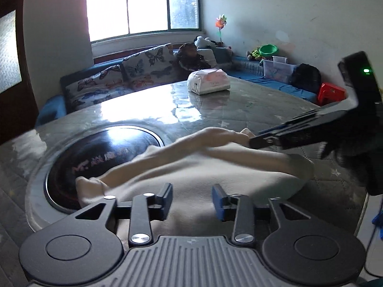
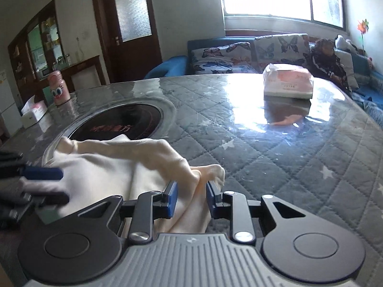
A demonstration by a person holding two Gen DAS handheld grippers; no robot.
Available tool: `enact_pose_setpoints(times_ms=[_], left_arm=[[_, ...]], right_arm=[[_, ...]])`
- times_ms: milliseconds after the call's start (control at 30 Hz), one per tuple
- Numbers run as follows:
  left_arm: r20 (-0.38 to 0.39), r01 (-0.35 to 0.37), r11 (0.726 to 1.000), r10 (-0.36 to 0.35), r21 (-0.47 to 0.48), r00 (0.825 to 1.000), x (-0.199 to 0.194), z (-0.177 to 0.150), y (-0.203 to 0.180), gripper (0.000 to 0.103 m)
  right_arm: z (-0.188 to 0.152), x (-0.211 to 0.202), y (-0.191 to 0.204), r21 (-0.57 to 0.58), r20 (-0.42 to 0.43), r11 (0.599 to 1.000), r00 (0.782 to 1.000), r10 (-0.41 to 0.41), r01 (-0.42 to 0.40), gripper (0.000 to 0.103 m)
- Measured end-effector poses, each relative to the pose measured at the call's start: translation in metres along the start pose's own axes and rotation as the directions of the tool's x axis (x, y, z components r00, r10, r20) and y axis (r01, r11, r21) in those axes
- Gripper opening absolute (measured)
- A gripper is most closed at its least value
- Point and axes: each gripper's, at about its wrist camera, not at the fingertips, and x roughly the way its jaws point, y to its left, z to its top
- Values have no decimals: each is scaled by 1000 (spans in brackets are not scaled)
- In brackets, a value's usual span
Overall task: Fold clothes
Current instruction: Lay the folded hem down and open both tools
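The cream-white soft cloth garment (image 1: 215, 165) lies bunched on the grey quilted table (image 2: 275, 148) under its glossy clear cover, one end overlapping the round black glass cooktop (image 1: 100, 153) set into the table; its near edge is hidden behind both tools; the left claw (image 1: 192, 202) stands apart above the cloth, nothing between its blue pads; the right claw (image 2: 192, 199) is clamped on a gathered fold; open table stretches toward the white-and-pink tissue pack (image 2: 288, 83).

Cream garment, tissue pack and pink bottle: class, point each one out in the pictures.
cream garment (image 2: 100, 165): right wrist view, on its flat middle.
tissue pack (image 2: 288, 82): right wrist view, on its front face.
pink bottle (image 2: 58, 88): right wrist view, on its body.
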Motion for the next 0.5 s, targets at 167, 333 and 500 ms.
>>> enact_pose_setpoints(times_ms=[167, 333, 500], left_arm=[[-14, -10, 999, 10, -34, 1000, 3, -7, 1, 53], [-17, -21, 999, 20, -46, 1000, 2, -9, 4, 62], [-16, -20, 999, 19, -47, 1000, 1, -11, 6, 65]], right_arm=[[-3, 10, 0, 33, 8, 999, 1000, 18, -19, 14], [2, 1, 10, -27, 45, 999, 999, -22, 23, 3], [9, -10, 24, -125, 92, 986, 991, -98, 109, 3]])
